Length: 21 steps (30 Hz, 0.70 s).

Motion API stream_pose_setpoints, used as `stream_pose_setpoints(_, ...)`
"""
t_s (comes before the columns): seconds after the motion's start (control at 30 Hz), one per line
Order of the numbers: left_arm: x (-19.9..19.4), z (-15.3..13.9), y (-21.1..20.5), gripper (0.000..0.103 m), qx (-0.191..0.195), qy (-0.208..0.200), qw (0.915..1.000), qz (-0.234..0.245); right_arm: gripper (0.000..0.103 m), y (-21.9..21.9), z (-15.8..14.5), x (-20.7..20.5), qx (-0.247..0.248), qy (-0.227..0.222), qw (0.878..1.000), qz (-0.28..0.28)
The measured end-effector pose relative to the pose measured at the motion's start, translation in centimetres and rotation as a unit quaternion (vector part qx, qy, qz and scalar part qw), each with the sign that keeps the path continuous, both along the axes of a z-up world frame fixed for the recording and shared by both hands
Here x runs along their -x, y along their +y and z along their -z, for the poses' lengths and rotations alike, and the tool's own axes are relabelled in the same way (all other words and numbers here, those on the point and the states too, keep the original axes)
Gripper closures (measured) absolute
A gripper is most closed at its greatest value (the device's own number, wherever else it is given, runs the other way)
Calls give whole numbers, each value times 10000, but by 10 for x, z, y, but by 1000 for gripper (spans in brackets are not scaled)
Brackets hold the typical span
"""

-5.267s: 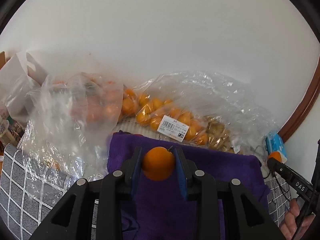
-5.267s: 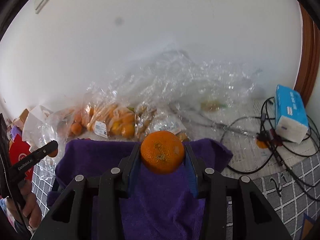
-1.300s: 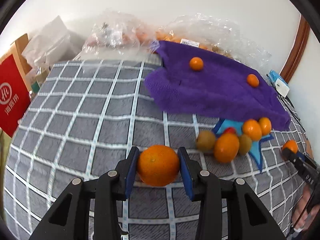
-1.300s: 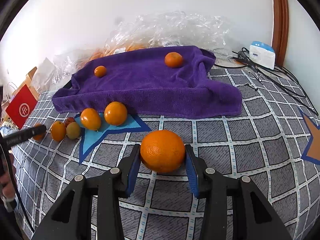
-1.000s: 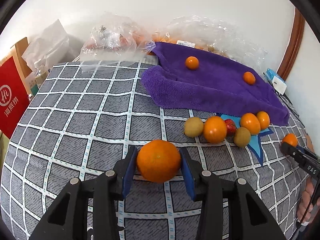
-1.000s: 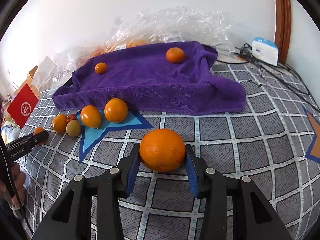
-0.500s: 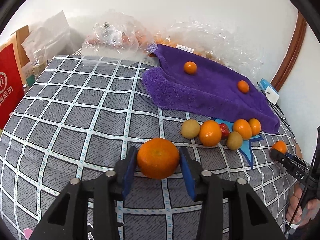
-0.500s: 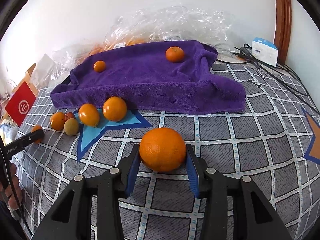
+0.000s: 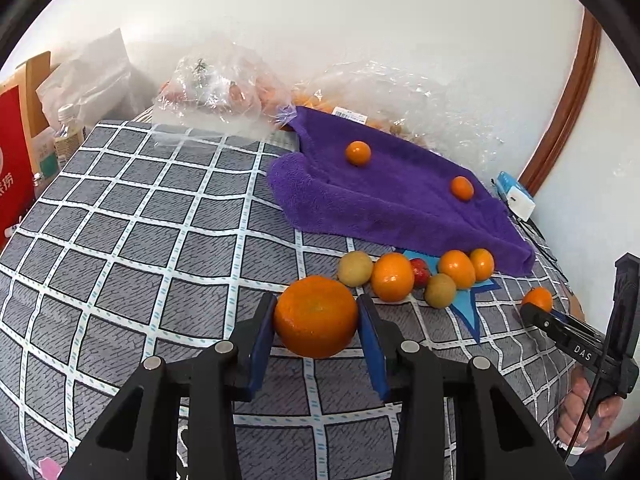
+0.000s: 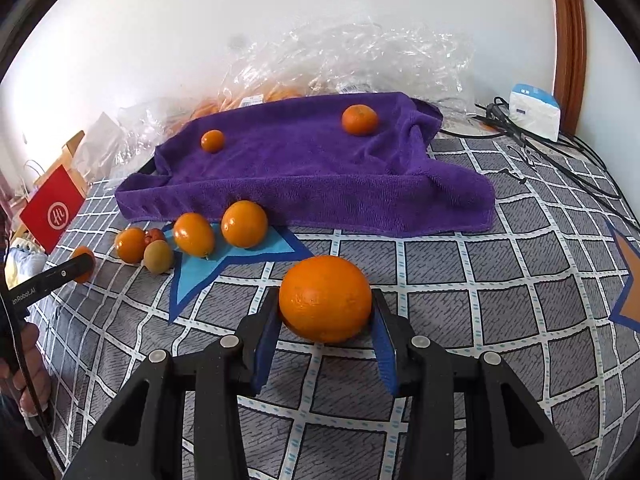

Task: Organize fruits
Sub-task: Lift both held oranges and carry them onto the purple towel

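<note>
My left gripper (image 9: 316,322) is shut on an orange (image 9: 316,316), held low over the grey checked cloth. My right gripper (image 10: 325,312) is shut on a bigger orange (image 10: 325,298) above the same cloth. A cluster of loose fruit lies by a blue star print: oranges (image 9: 392,276) (image 10: 244,223), brownish kiwis (image 9: 355,267) (image 10: 158,255) and a small red fruit (image 9: 419,271). Two small oranges (image 9: 358,153) (image 10: 359,119) rest on the purple towel (image 9: 400,200) (image 10: 312,168). In the left wrist view the other gripper (image 9: 538,308) shows at far right with its orange.
Clear plastic bags of fruit (image 9: 224,92) (image 10: 344,60) line the white wall behind the towel. A red box (image 10: 52,210) stands at the left edge. A white and blue box (image 10: 534,111) and black cables (image 10: 560,148) lie at the right. A person's hand (image 9: 580,416) grips the other handle.
The left view has swung slightly, so the fruit cluster now sits closer to the held orange. The right gripper has stayed put. Both keep their oranges.
</note>
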State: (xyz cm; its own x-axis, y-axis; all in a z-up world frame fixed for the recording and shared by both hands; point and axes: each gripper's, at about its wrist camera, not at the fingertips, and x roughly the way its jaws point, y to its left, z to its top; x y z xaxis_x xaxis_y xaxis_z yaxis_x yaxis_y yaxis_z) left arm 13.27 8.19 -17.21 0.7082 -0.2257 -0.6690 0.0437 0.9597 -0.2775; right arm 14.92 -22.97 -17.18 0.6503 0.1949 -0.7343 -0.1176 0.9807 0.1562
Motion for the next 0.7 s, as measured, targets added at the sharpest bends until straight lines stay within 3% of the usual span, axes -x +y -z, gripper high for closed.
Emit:
stream_pose_setpoints(0.47, 9, -7, 1, 65, -57, -279, 9995, -157, 61, -3, -4, 6, -170, -152, 9997, -38)
stream_pose_setpoints(0.7, 8, -6, 8, 65, 116, -222, 9994, -235, 61, -6, -4, 5, -288, -168, 9994, -50)
